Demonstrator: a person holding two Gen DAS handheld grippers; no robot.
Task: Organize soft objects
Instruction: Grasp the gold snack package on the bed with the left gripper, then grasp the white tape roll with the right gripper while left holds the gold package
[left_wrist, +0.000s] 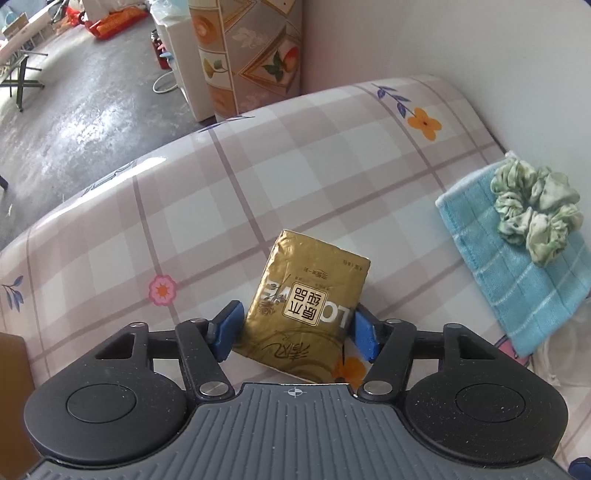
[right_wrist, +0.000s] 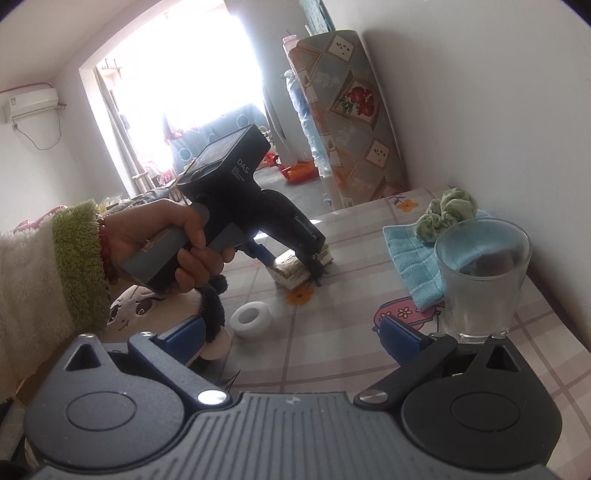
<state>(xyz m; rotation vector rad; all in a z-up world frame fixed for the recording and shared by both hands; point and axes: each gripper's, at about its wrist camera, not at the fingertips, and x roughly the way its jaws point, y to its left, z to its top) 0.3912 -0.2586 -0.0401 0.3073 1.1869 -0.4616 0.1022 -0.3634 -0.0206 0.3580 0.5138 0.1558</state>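
right gripper (right_wrist: 295, 343) alone shows glass (right_wrist: 480, 280), plush (right_wrist: 155, 314)

Looks like somebody's home, a lived-in room. There's a floral checked tablecloth (left_wrist: 295, 166), a wall air conditioner (right_wrist: 31, 103), and a cloth-covered fridge (right_wrist: 351, 122) by the wall.

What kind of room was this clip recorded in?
Most likely a lived-in home room: a table under a checked floral tablecloth, a wall air conditioner, and a plush toy beside a drinking glass.
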